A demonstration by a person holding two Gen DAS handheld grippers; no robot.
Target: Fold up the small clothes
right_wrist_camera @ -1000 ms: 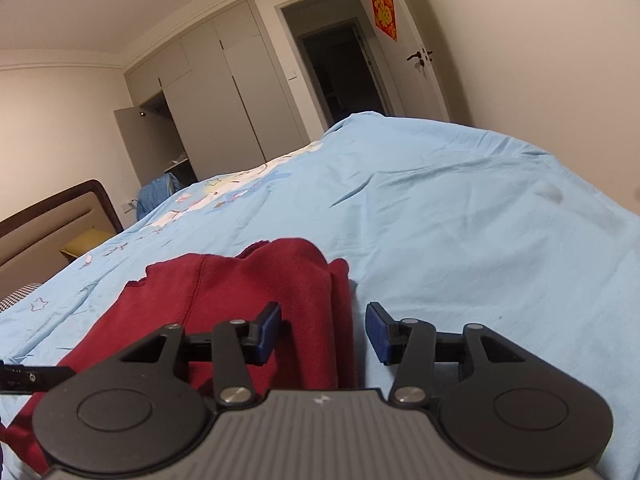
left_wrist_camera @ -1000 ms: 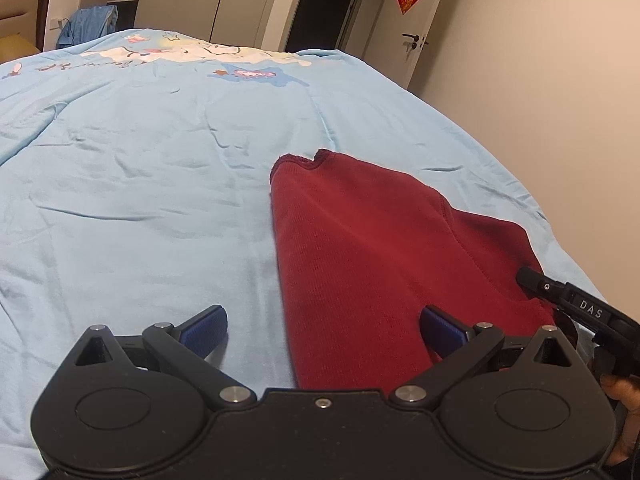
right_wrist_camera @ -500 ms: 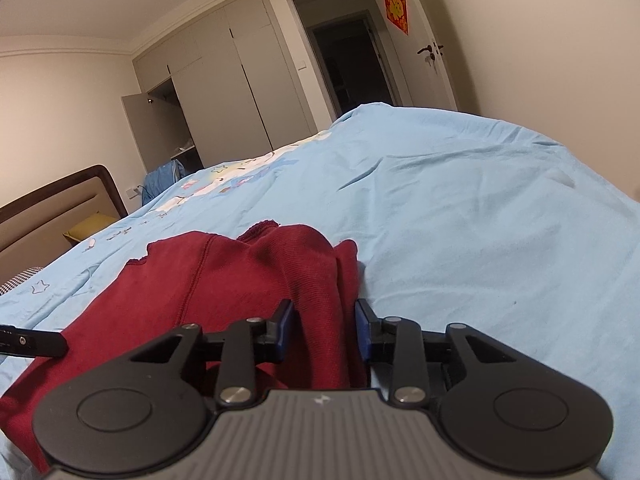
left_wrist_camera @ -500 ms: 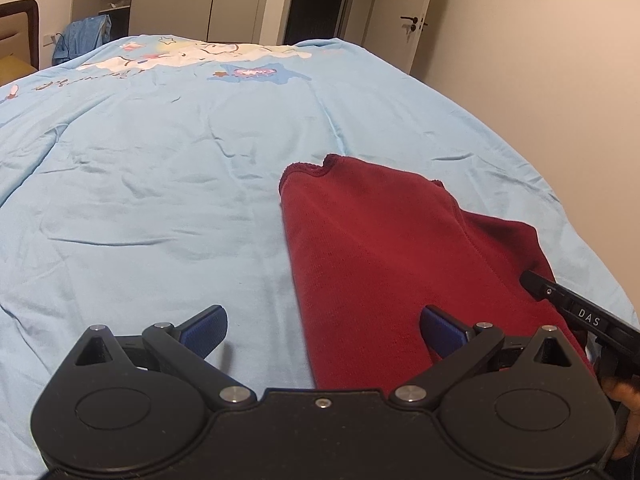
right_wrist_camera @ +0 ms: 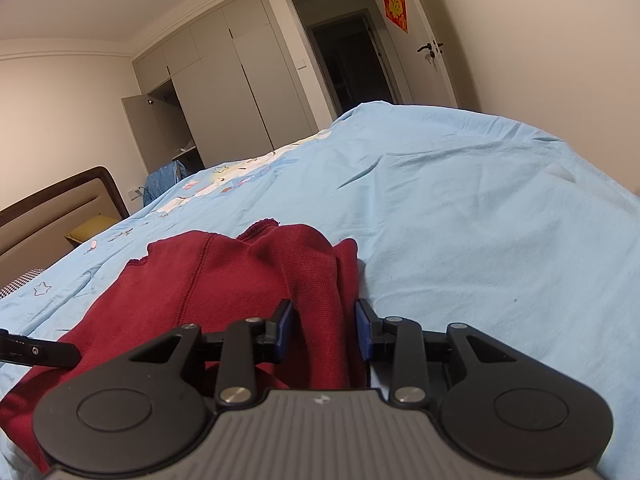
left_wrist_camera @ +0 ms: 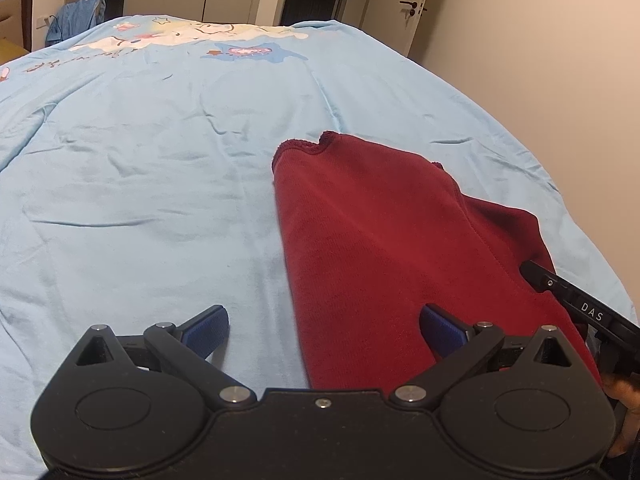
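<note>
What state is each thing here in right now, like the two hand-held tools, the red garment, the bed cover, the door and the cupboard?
Left tool: open wide, straddling the garment's edge.
Right tool: closed on a bunched fold of the garment.
Red garment: partly folded, lying on the bed.
Blue bed cover: spread out, lightly wrinkled.
Room door: open.
Wardrobe: one door open, the rest shut.

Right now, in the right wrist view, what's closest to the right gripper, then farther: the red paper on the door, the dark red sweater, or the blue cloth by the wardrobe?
1. Dark red sweater, between its fingers.
2. Blue cloth, far left.
3. Red paper, top right.
</note>
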